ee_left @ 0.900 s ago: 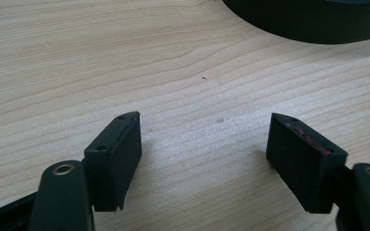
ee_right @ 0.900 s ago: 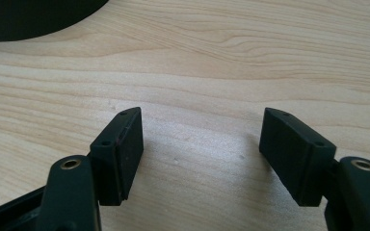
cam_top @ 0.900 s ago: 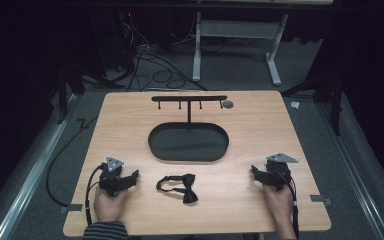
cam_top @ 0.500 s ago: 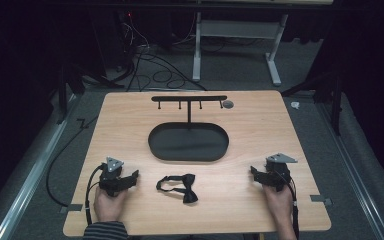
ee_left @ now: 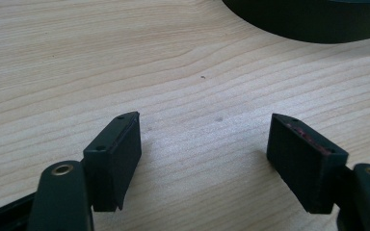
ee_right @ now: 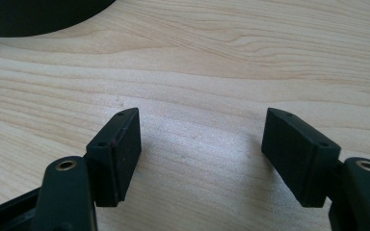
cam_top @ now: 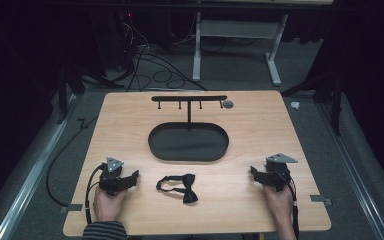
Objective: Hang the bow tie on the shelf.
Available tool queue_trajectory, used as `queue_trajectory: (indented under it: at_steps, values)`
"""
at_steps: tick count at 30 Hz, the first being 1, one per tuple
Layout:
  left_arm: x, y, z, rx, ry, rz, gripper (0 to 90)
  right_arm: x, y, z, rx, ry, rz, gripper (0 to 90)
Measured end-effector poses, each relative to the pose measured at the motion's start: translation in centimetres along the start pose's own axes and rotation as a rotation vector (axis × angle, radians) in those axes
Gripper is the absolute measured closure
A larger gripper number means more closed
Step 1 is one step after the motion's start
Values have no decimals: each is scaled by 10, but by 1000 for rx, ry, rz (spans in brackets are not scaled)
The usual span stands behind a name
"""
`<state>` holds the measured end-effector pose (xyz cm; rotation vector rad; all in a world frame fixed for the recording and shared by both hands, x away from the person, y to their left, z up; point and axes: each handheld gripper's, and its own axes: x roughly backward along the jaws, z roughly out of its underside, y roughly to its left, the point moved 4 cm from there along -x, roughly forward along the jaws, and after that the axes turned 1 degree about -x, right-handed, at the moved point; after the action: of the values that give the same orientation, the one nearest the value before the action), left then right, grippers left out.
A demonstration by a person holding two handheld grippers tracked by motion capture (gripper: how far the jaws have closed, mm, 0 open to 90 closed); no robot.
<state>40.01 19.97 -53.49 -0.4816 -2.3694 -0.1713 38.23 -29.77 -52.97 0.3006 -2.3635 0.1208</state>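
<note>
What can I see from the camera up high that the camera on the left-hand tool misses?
From the high view: the black bow tie lying between both grippers, the hook stand's crossbar, the person's hands, and the right gripper.

From the left gripper view: its own open jaws close up, nothing between them, and the wood grain.

Both: the wooden table and the stand's dark oval base.

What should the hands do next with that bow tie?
Probably the left tool should slide toward the bow tie and close on its strap. Its jaws stand open with nothing between them, and the bow tie lies flat on the table between both tools, nearer the left one, untouched. The stand behind it has bare hooks.
</note>
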Motion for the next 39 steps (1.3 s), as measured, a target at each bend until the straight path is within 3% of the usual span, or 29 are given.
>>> queue_trajectory:
  at_steps: [10,20,27,39]
  values:
    - [7,0,4,16,-15,-1,306,0,1,0,6,0,-5,312]
    - [31,-12,1,4,-56,30,330,0,0,0,10,0,-5,312]
    - [40,-33,2,-11,-37,87,333,0,1,0,7,1,-5,312]
    - [28,-69,-4,-60,-16,170,389,0,1,0,7,0,-5,311]
